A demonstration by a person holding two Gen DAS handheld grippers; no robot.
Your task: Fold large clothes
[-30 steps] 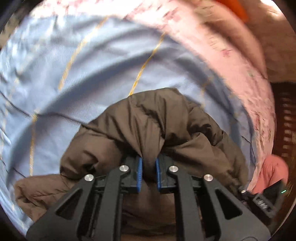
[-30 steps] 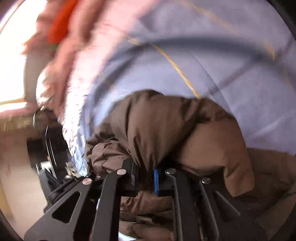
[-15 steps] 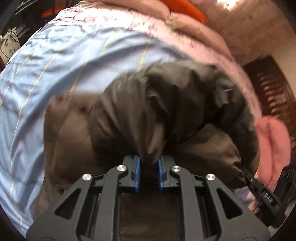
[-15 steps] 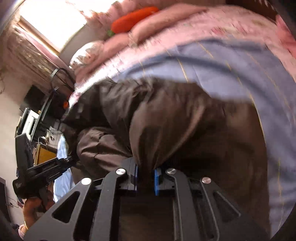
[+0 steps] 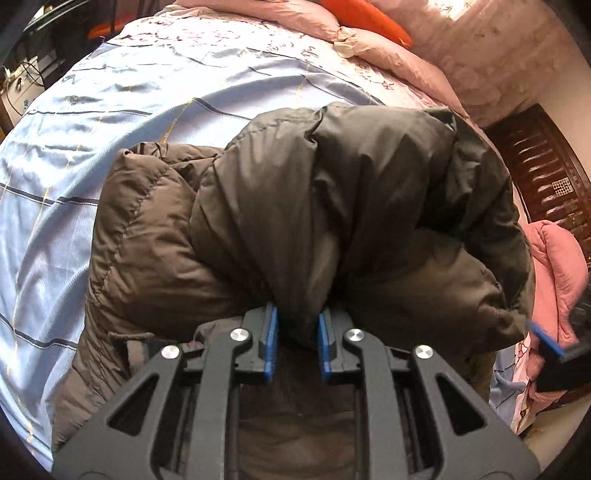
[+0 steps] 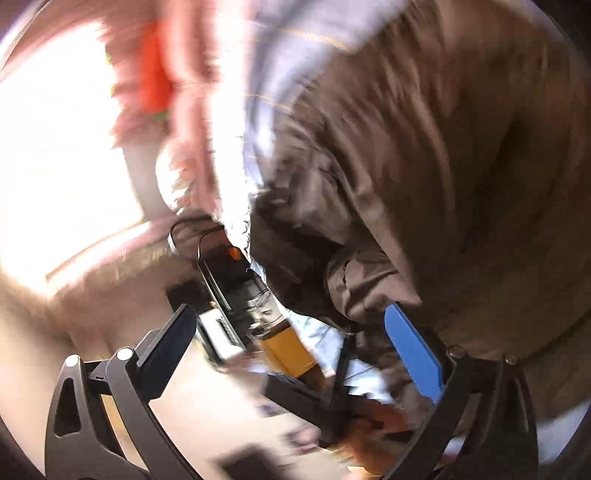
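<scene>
The brown puffer jacket (image 5: 332, 206) lies bunched on the bed, on the light blue sheet (image 5: 92, 147). It is quilted and padded, with stitched seams showing on the paler, matte panel at its left, while the upper fold is darker olive-brown, with a slight sheen and deep creases. That upper fold is doubled over the lower layers, so the jacket forms a thick, rounded heap, and a rolled sleeve-like bulge hangs at its right end.

The left gripper (image 5: 295, 343) is clamped on a pinch of the jacket's near edge, the fabric squeezed between its blue pads (image 5: 271, 339). In the right wrist view, which is heavily blurred, the jacket (image 6: 424, 166) fills the upper right, and the right gripper (image 6: 291, 354) stands with its fingers wide apart, holding nothing; its blue pad (image 6: 413, 354) sits just beside the jacket's lower edge.

Beyond the jacket, at the far side of the sheet, lie pink bedding (image 5: 388, 62) and an orange pillow (image 5: 365, 18). To the jacket's right sit a pink garment (image 5: 557, 273) and dark carved wood furniture (image 5: 546, 170).
</scene>
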